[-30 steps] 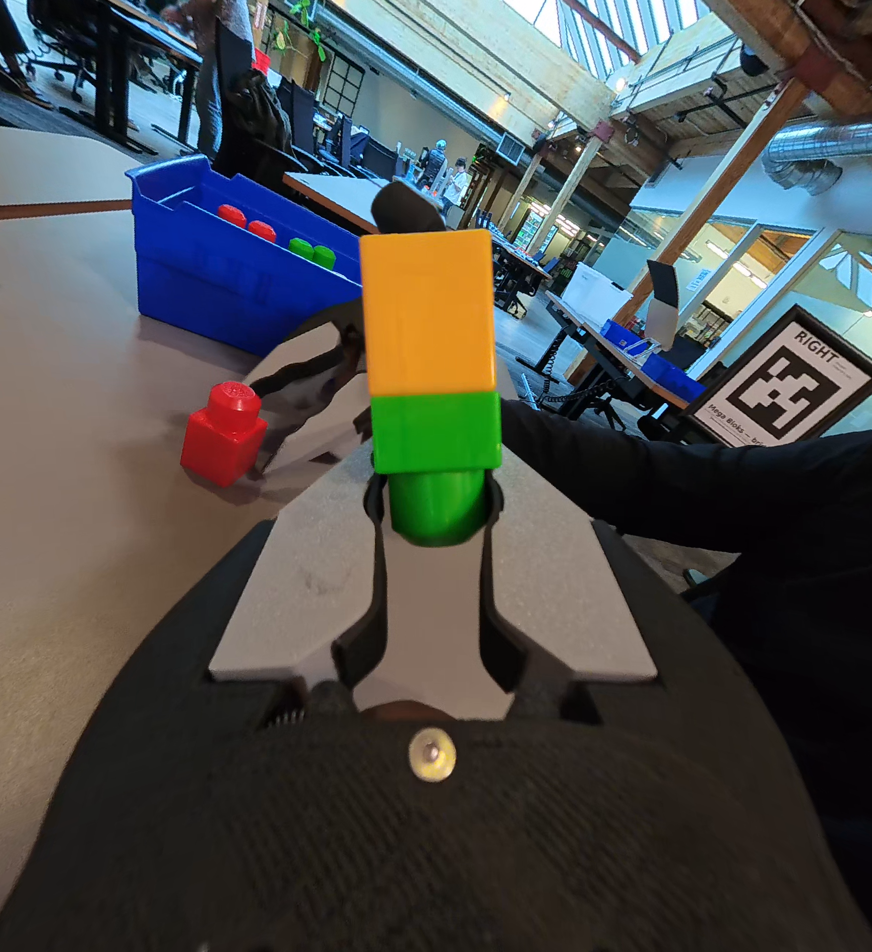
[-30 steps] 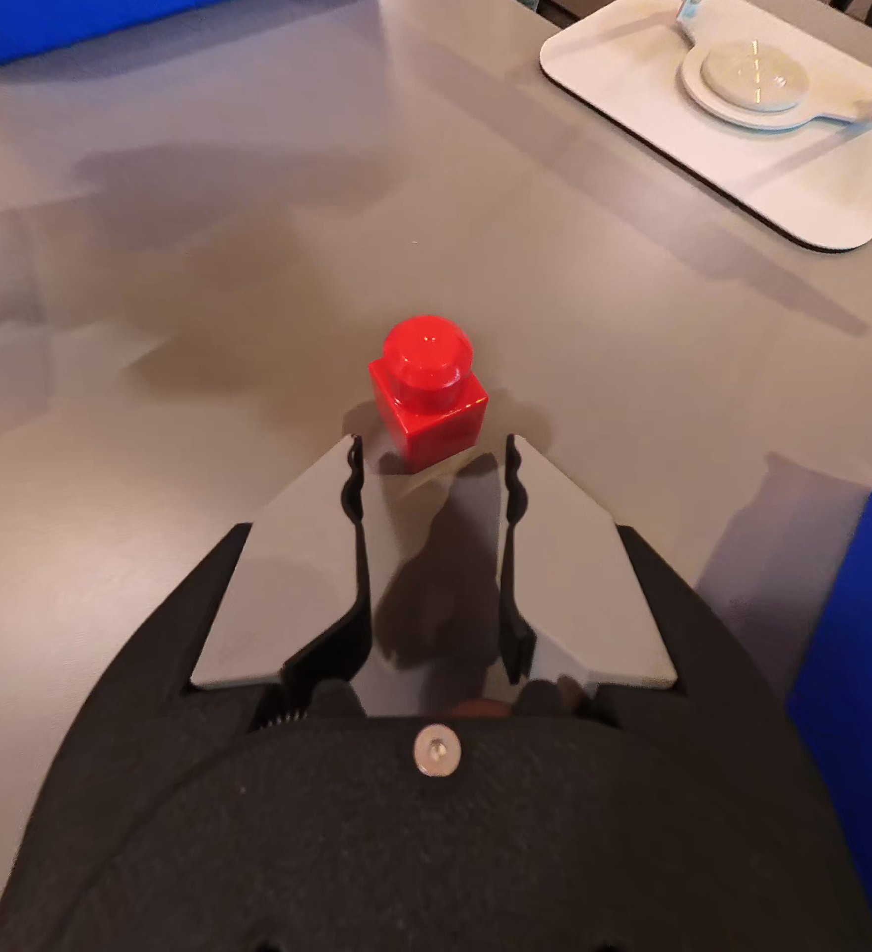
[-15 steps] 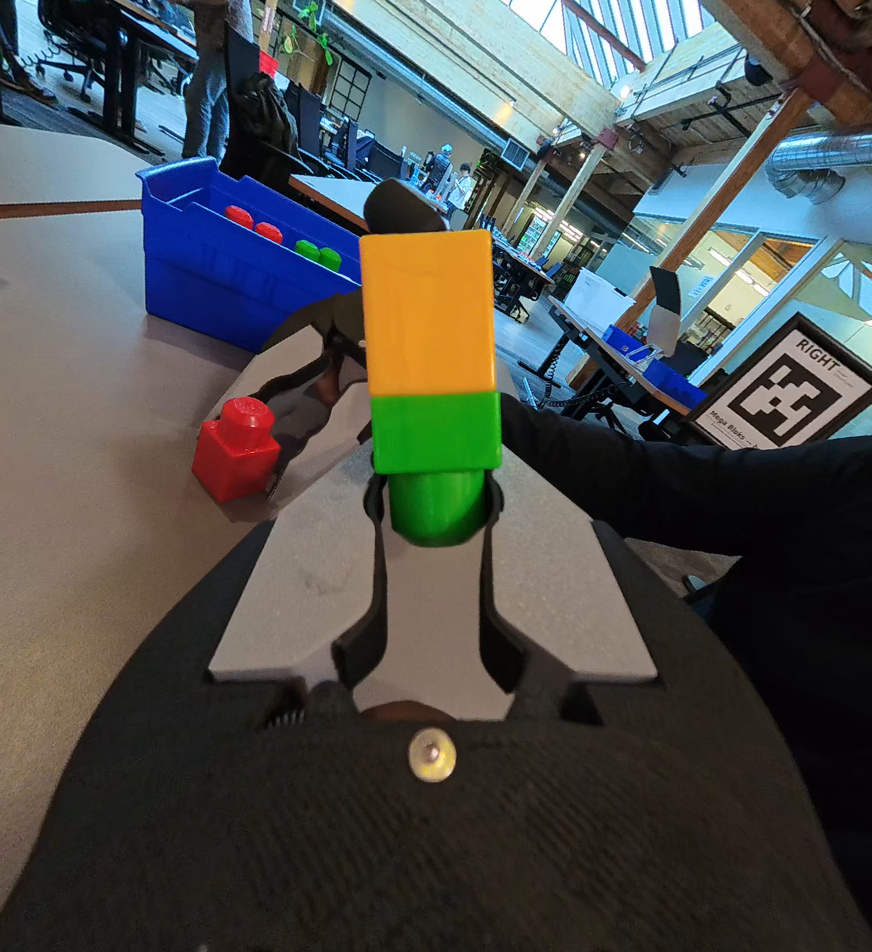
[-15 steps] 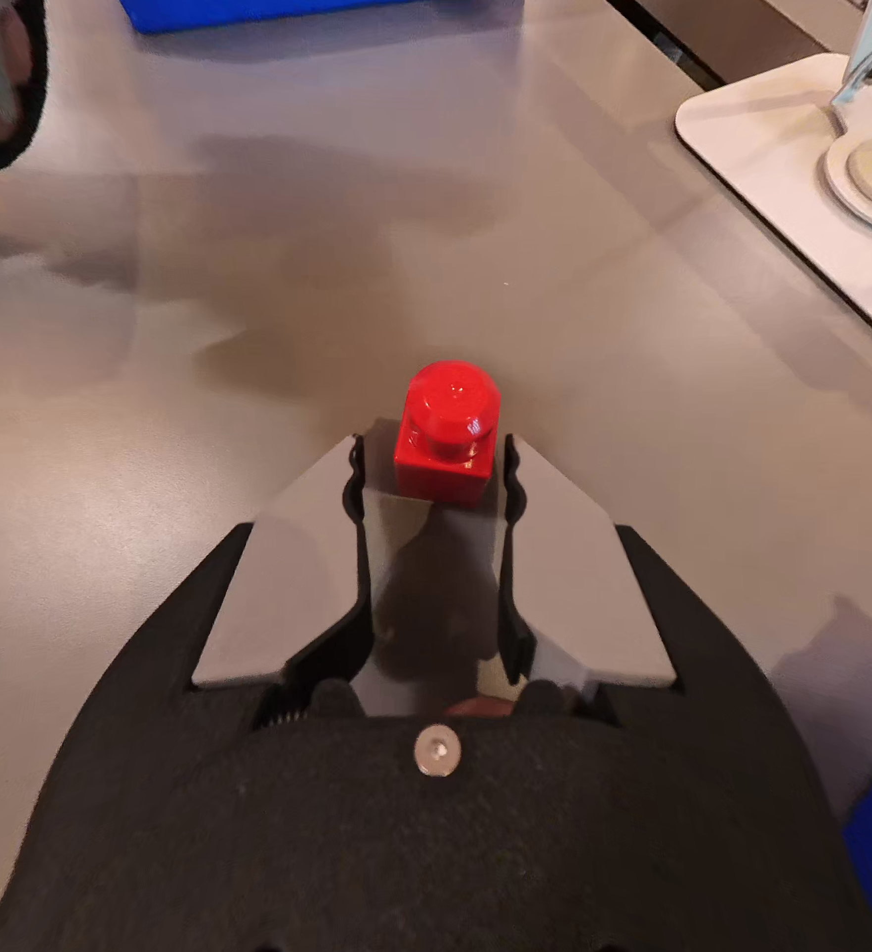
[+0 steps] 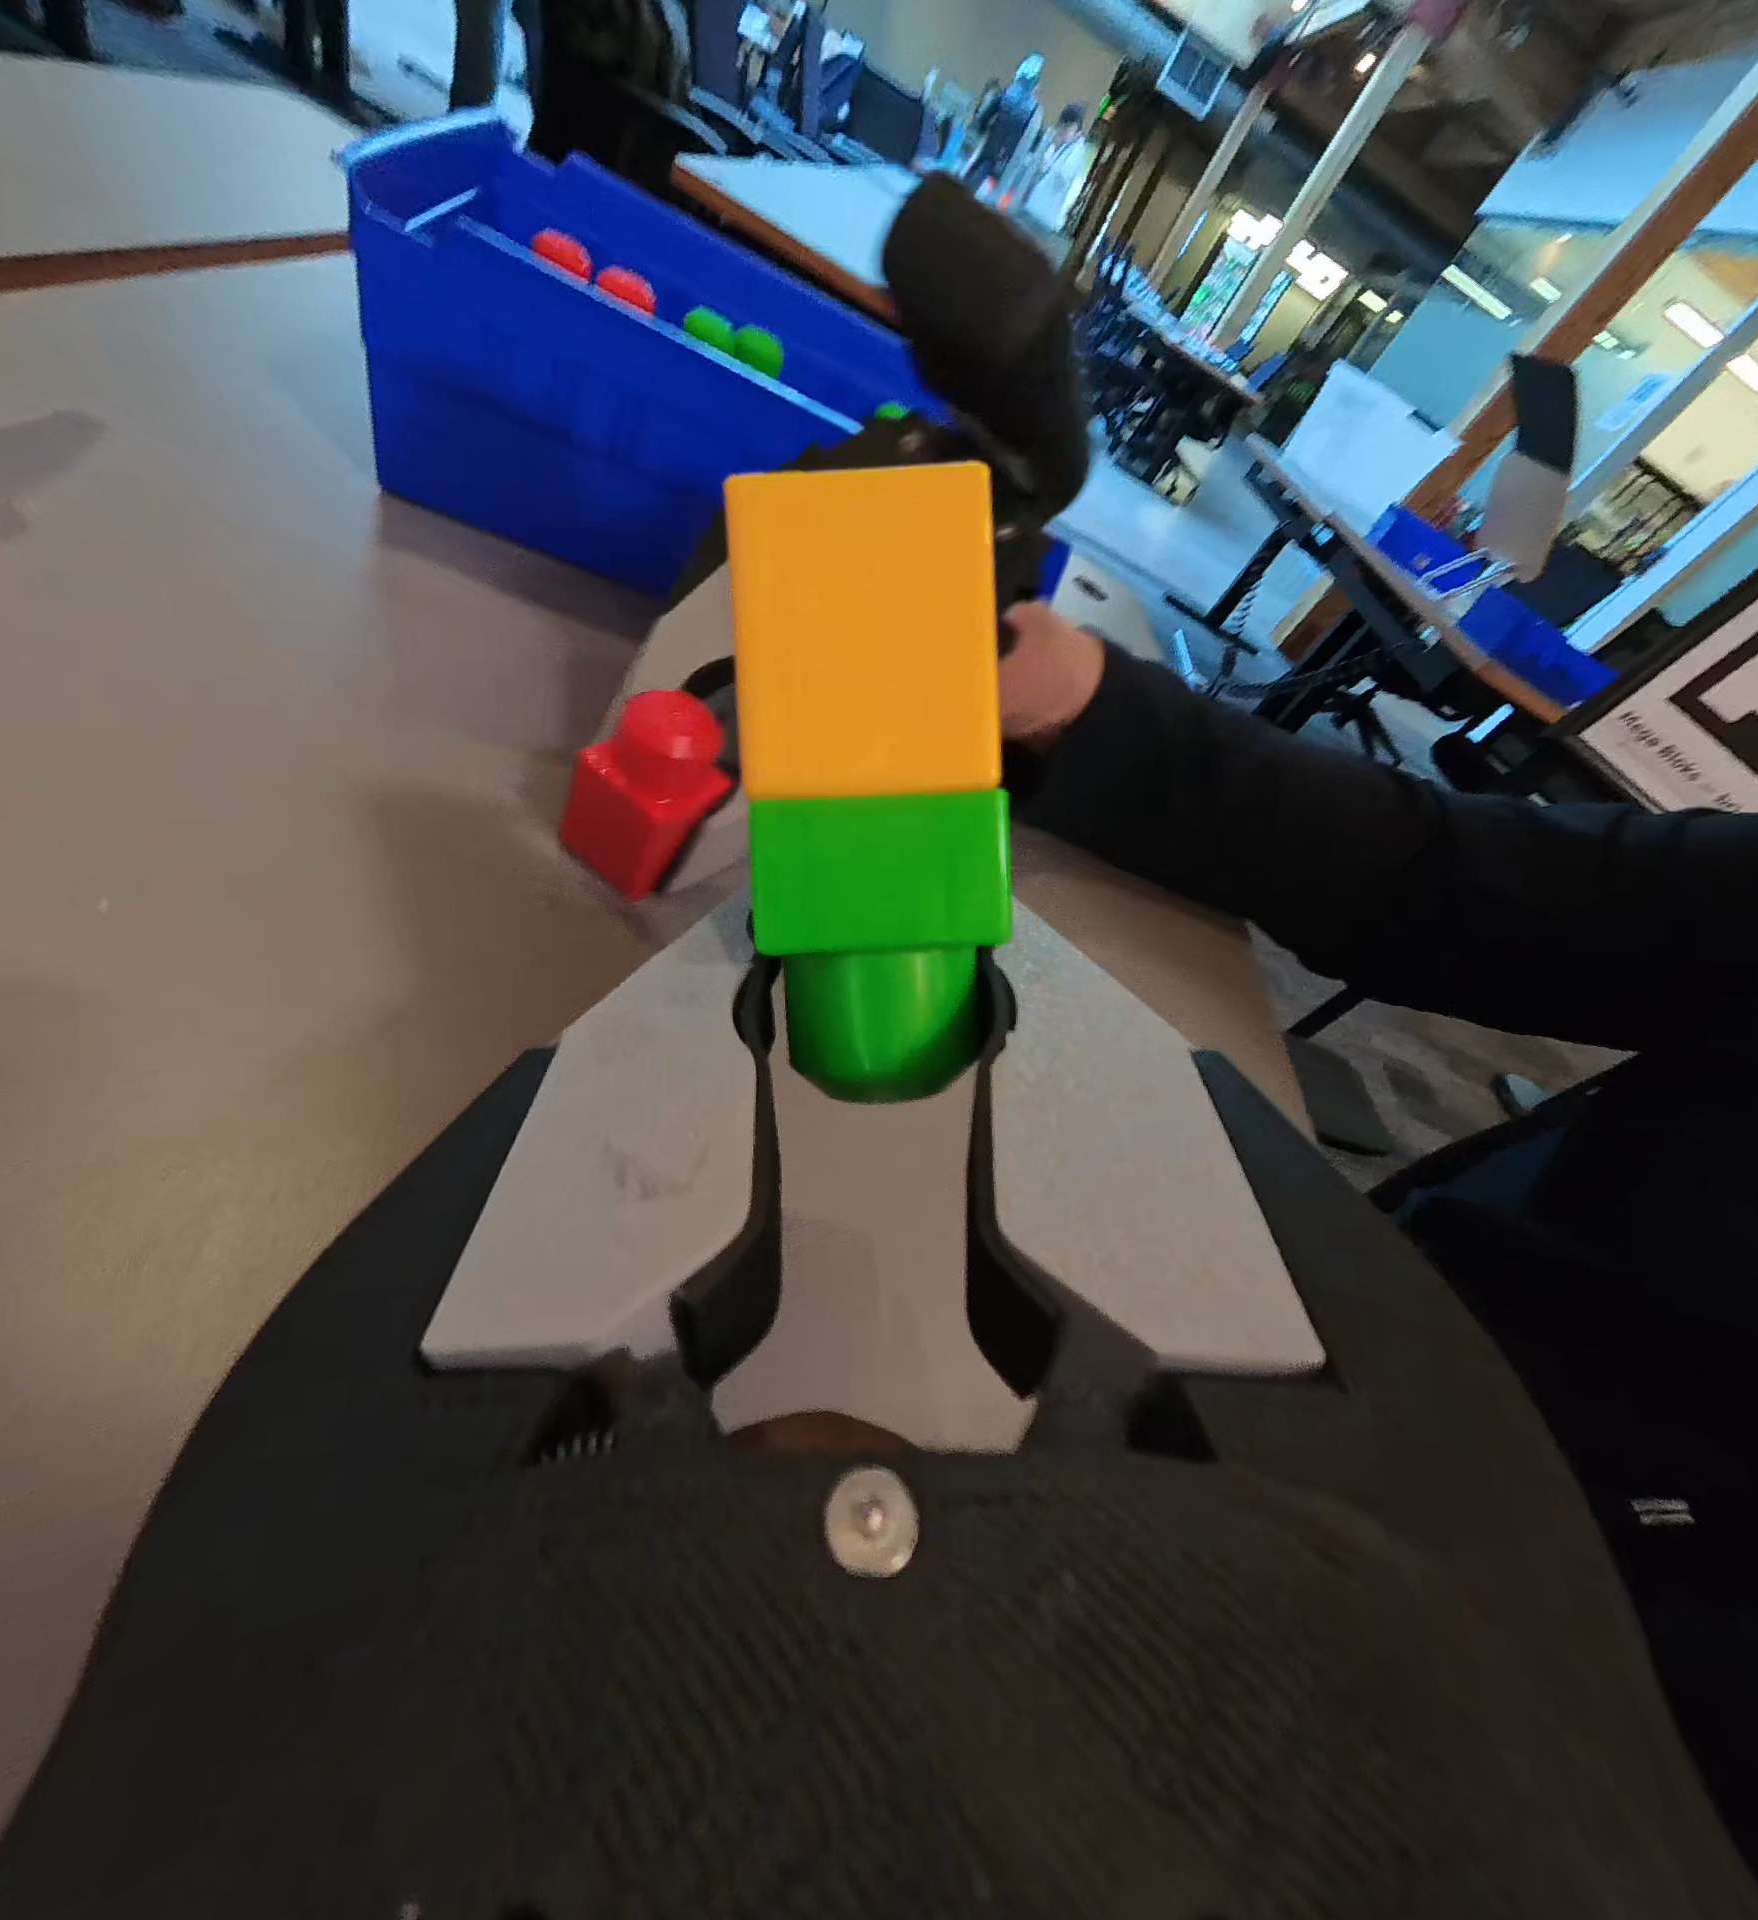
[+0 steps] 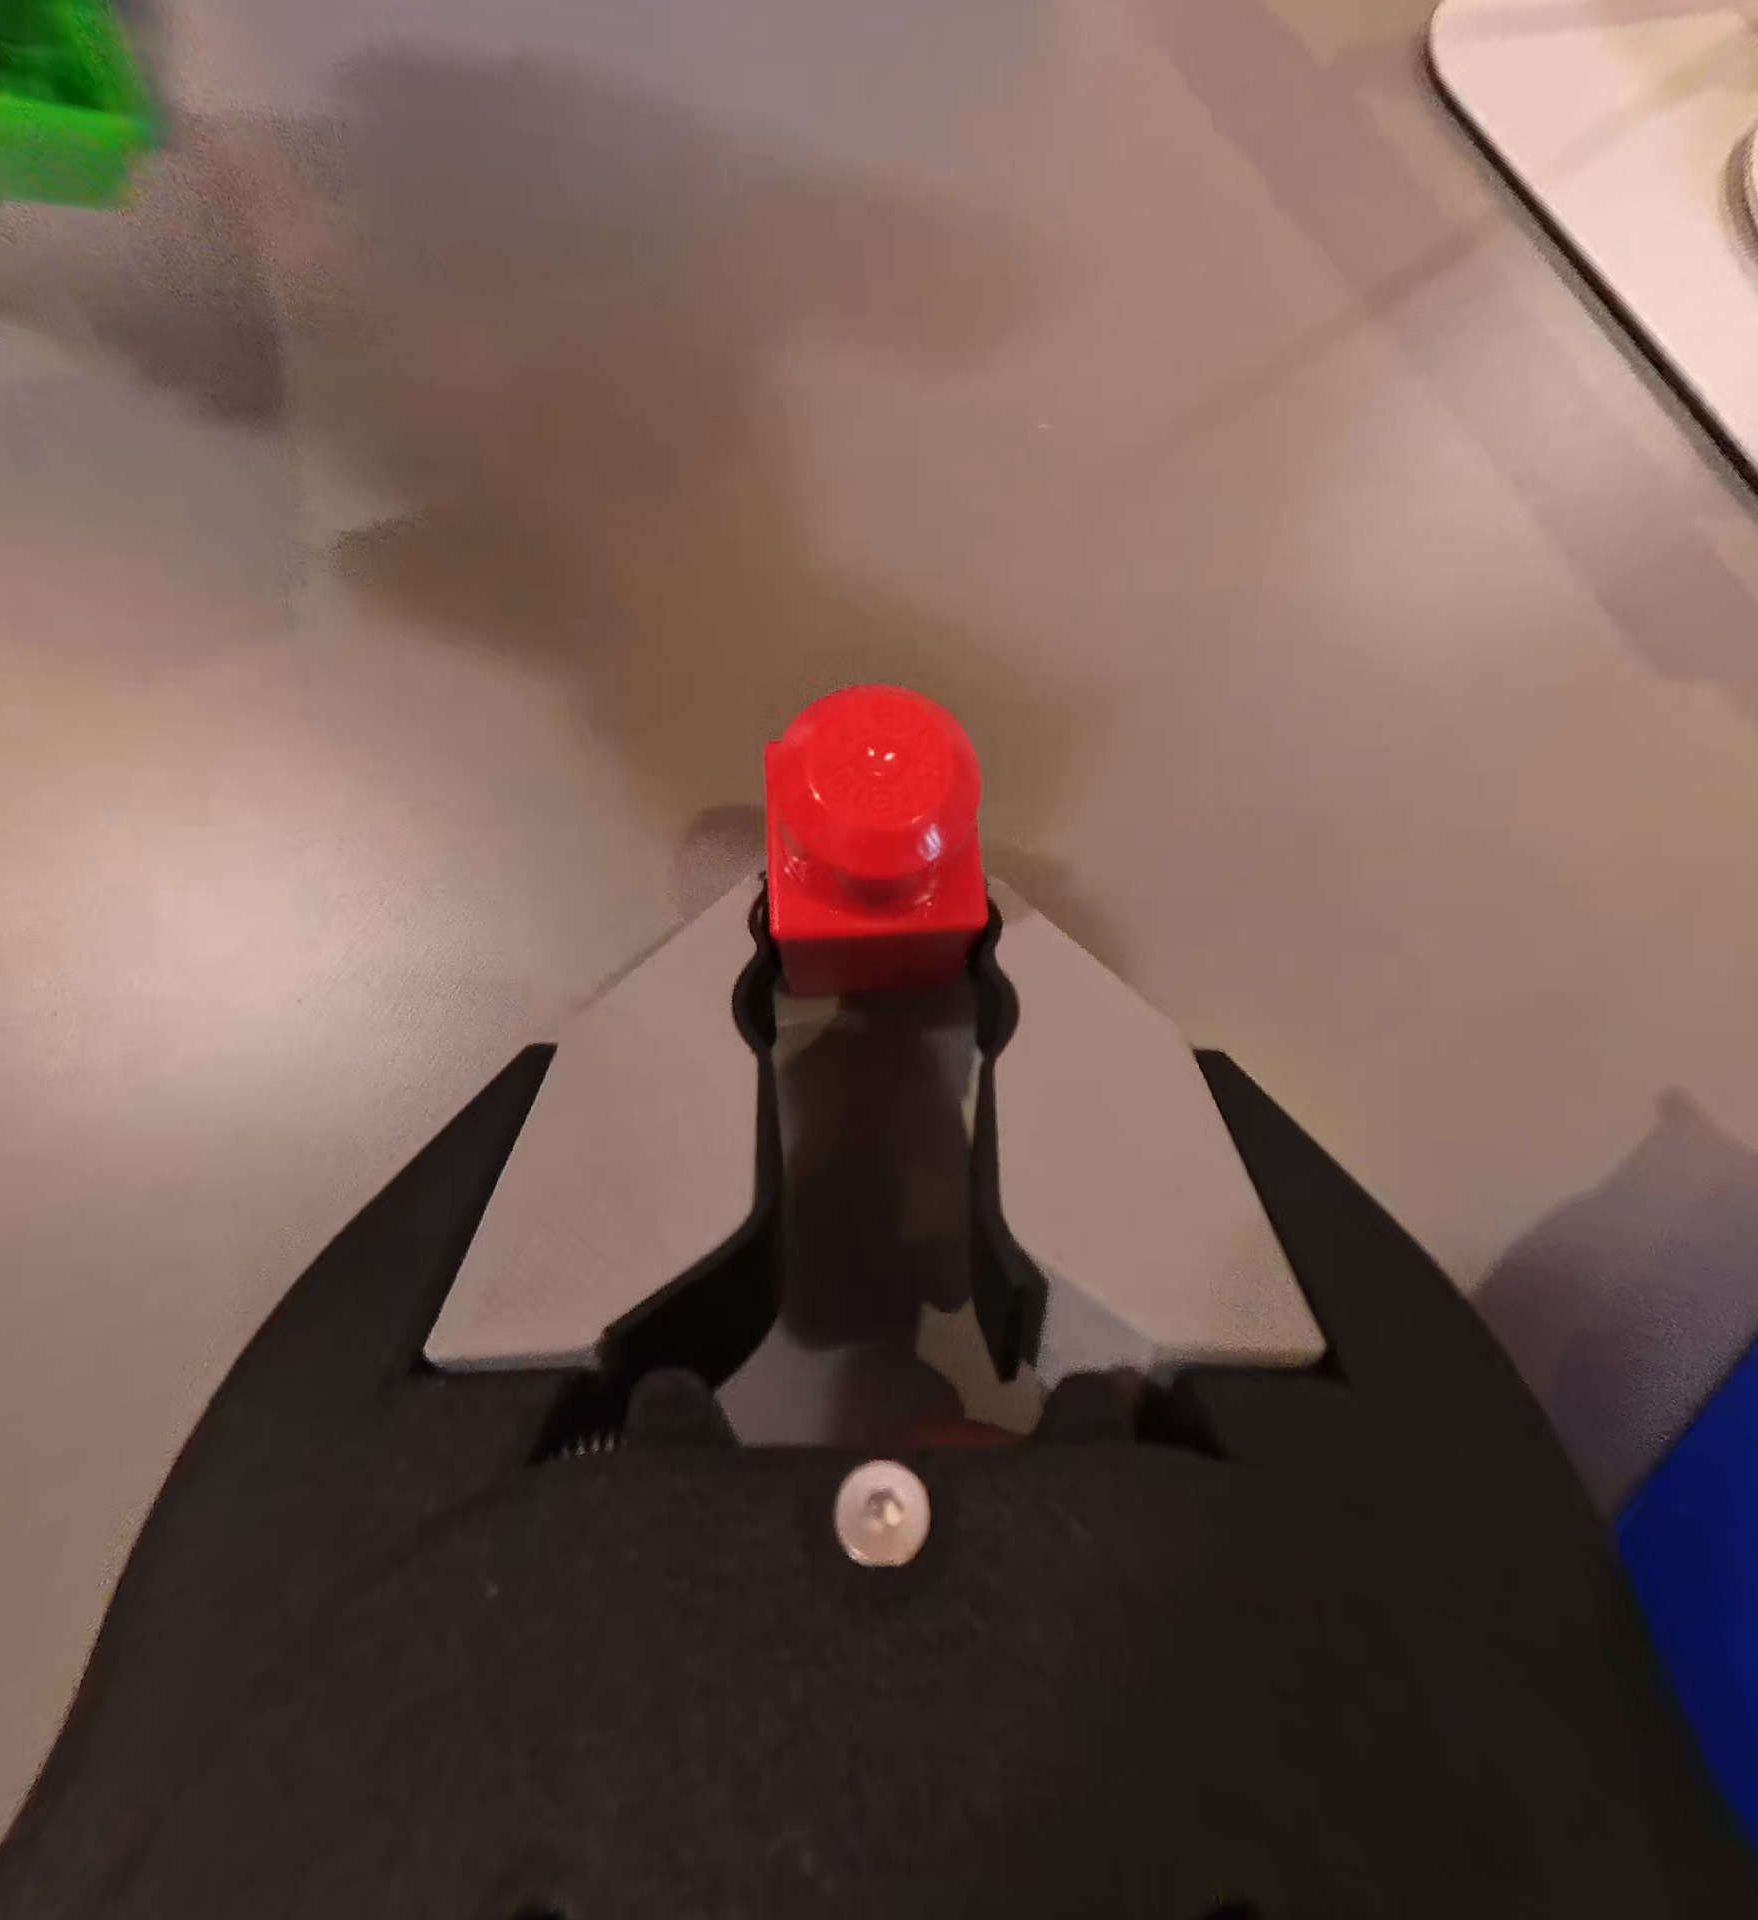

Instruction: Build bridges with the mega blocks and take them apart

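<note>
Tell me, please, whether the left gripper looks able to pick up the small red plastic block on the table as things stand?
Probably not: the left gripper is shut on the green and orange plastic block stack, and the right gripper already clamps the small red plastic block.

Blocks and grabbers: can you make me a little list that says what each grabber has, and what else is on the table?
left gripper: shut on the round stud of a small green plastic block
on the green block: a taller orange plastic block, joined end to end
right gripper: shut on a small red plastic block with one round stud
red block's place: low at the grey tabletop; contact unclear
blue plastic bin: on the table, with red and green blocks inside
</note>
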Available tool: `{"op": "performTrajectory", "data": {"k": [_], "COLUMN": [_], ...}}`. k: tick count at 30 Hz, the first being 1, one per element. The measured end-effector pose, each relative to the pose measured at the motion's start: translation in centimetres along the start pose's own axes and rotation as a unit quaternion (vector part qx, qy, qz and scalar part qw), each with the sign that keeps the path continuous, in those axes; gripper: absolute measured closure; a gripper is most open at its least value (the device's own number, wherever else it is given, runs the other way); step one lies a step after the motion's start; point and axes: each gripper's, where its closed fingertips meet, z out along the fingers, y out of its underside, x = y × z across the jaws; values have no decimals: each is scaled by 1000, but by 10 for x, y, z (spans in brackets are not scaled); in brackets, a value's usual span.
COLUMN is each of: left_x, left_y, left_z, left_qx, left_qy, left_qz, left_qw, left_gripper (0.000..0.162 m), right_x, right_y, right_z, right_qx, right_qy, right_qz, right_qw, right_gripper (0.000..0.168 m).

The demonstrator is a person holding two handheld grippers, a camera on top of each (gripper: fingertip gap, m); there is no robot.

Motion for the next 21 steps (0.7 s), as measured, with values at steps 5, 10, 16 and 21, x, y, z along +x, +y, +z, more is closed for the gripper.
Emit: {"op": "performTrajectory", "data": {"k": [5, 10, 16, 21], "left_x": [-12, -17, -21, -19], "left_y": [23, 40, 45, 42], "left_z": [6, 12, 15, 12], "left_qx": [-73, -131, -145, -135], "left_qy": [-47, -80, -98, -85], "left_qz": [15, 46, 45, 52], "left_qw": [996, 987, 984, 986], "left_gripper": [129, 129, 128, 129], "right_x": [-14, -29, -33, -32], "right_y": [13, 21, 1, -3], "right_z": [-25, -32, -32, -31], "right_qx": [-97, -139, -89, -65], "right_qy": [56, 26, 12, 6], "right_qz": [-125, -148, -136, -117], "right_qw": [986, 979, 987, 991], "right_gripper": [135, 135, 132, 133]}}
